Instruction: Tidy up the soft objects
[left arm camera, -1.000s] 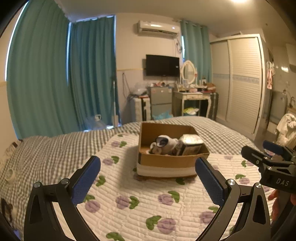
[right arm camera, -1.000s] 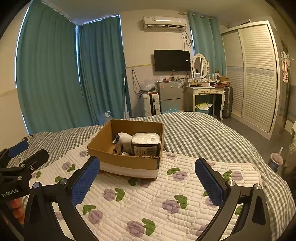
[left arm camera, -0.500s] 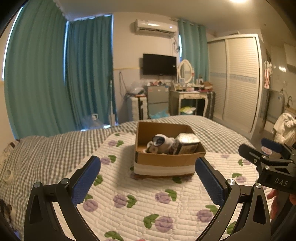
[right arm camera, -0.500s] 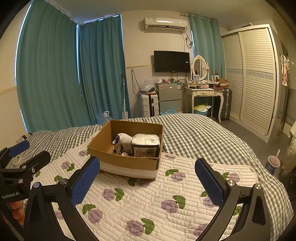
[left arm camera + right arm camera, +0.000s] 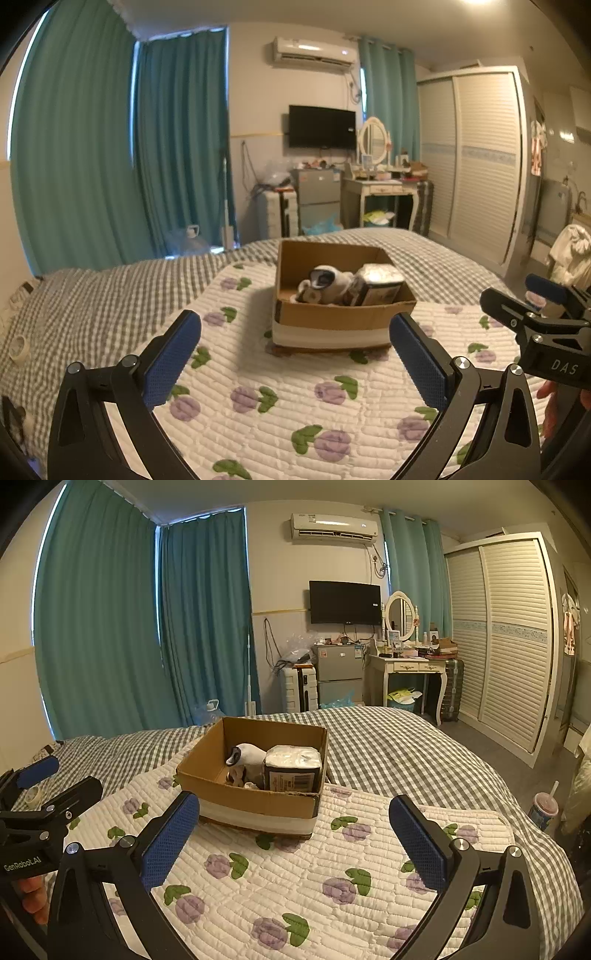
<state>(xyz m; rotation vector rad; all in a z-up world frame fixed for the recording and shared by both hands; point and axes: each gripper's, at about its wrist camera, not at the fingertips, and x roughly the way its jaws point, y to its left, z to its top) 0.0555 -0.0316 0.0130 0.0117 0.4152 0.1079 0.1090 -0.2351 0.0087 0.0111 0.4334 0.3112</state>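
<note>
An open cardboard box [image 5: 334, 319] [image 5: 255, 801] sits on a white quilted blanket with purple flowers [image 5: 280, 398] [image 5: 306, 878] on the bed. Inside lie a white and black plush toy [image 5: 325, 282] [image 5: 245, 757] and a wrapped pack of tissues [image 5: 376, 284] [image 5: 291, 768]. My left gripper [image 5: 295, 358] is open and empty, held above the blanket in front of the box; it also shows in the right wrist view [image 5: 40, 790]. My right gripper [image 5: 295, 838] is open and empty, in front of the box; it also shows in the left wrist view [image 5: 532, 306].
The bed has a grey checked cover [image 5: 388, 746]. A roll of tape [image 5: 16, 347] lies on it at the left. Teal curtains [image 5: 110, 166], a small fridge [image 5: 338, 672], a dressing table [image 5: 410, 668] and a wardrobe [image 5: 513, 642] stand beyond the bed. A cup with a straw [image 5: 543, 808] stands at the right.
Both grippers have shifted slightly; the box now sits a little higher and more centred in the left wrist view. Both stay open and empty.
</note>
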